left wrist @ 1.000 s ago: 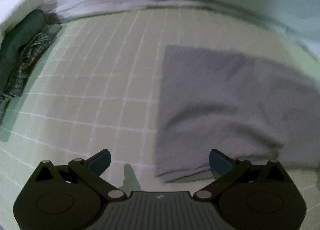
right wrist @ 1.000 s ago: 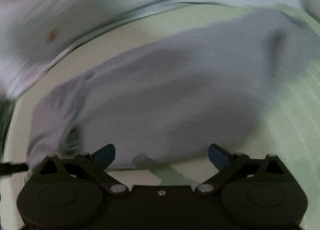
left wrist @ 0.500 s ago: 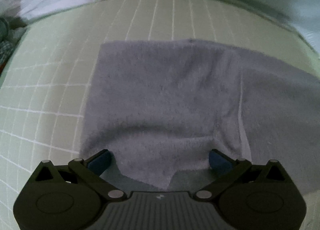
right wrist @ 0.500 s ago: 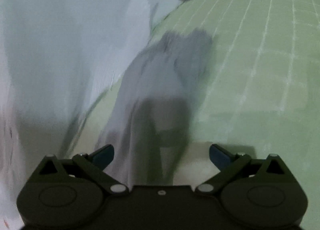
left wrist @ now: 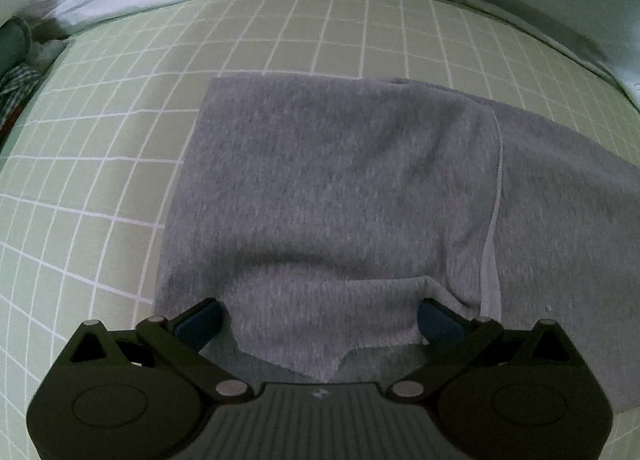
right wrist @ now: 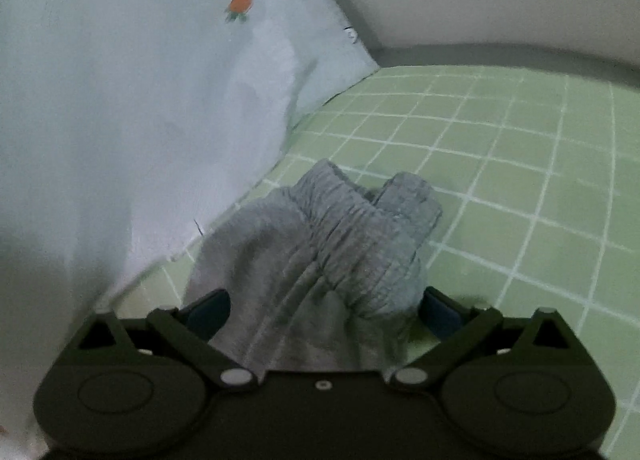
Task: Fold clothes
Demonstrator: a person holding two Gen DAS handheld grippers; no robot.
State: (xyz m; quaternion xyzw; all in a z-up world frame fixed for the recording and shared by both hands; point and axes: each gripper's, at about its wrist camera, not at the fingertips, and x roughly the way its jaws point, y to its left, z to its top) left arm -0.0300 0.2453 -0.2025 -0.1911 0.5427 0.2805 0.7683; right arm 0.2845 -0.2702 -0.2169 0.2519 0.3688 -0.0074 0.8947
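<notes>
A grey knit garment lies folded flat on the green checked bedsheet. In the left wrist view its near edge runs between the blue fingertips of my left gripper, which points steeply down and stands open over it. In the right wrist view the garment's ribbed waistband end is bunched up on the sheet. My right gripper straddles that bunch. Its jaws are closing, with the cloth between them; the pads still stand wide.
A pale blue pillow with a carrot print rises close on the left of the right wrist view. More clothes, plaid and dark, are piled at the far left of the left wrist view. The green sheet stretches on to the right.
The left gripper slid right until the grey garment's edge lay between its jaws, then held still. The right gripper swung and rolled along the garment to its bunched waistband end beside the pillow.
</notes>
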